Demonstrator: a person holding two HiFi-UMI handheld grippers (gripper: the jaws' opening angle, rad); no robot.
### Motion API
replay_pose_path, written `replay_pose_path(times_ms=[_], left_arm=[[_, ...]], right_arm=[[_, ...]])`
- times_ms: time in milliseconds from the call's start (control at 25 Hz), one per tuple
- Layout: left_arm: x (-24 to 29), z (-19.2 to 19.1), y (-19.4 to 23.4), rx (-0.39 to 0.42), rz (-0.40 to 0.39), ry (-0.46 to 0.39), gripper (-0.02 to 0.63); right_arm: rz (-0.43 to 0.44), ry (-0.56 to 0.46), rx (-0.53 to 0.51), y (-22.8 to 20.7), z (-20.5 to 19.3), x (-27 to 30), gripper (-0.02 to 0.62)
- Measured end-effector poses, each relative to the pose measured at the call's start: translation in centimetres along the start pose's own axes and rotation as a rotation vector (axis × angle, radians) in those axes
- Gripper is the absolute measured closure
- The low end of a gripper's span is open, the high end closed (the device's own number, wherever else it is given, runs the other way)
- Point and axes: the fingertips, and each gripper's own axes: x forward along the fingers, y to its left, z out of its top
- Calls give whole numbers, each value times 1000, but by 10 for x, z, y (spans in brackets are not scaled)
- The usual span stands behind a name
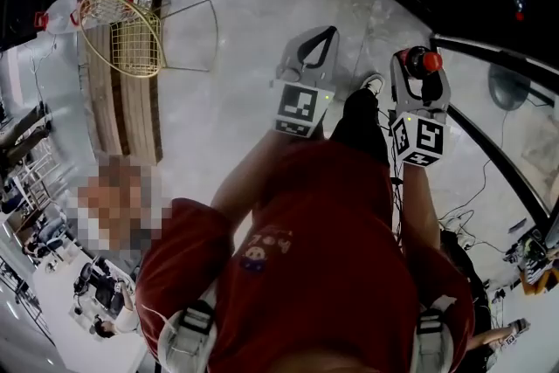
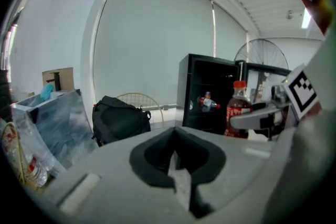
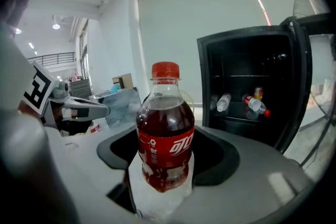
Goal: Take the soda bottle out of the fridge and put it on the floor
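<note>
My right gripper (image 1: 419, 70) has its jaws clamped on the clear plastic soda bottle (image 3: 165, 139) of dark cola with a red cap. It holds the bottle upright, outside the small black open fridge (image 3: 247, 86) and above the pale marbled floor (image 1: 227, 100). The red label carries white characters, seemingly Chinese, which I can't read with certainty. My left gripper (image 1: 325, 35) is empty, its jaws apparently closed together.

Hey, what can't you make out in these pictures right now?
- Soda bottle bottom: left gripper view, behind the left gripper's body.
- Soda bottle body: head view, covered by the right gripper; only the cap shows.
- Fridge door: right gripper view, cut off by the edge.
- Fridge bottles: labels too small.
</note>
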Motion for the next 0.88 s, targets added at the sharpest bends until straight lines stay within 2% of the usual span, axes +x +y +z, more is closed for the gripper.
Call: replay_pose_path(times_ms=[200, 440, 640, 880], left_arm=[[33, -51, 4, -12, 2, 33, 606], [59, -121, 6, -31, 7, 75, 606], [82, -179, 11, -17, -24, 115, 606], [126, -273, 10, 17, -78, 132, 606]], right_arm=[[16, 60, -13, -15, -57, 29, 292], [8, 81, -29, -27, -120, 53, 293], [22, 109, -38, -29, -173, 82, 291], [28, 101, -28, -34, -256, 133, 291]])
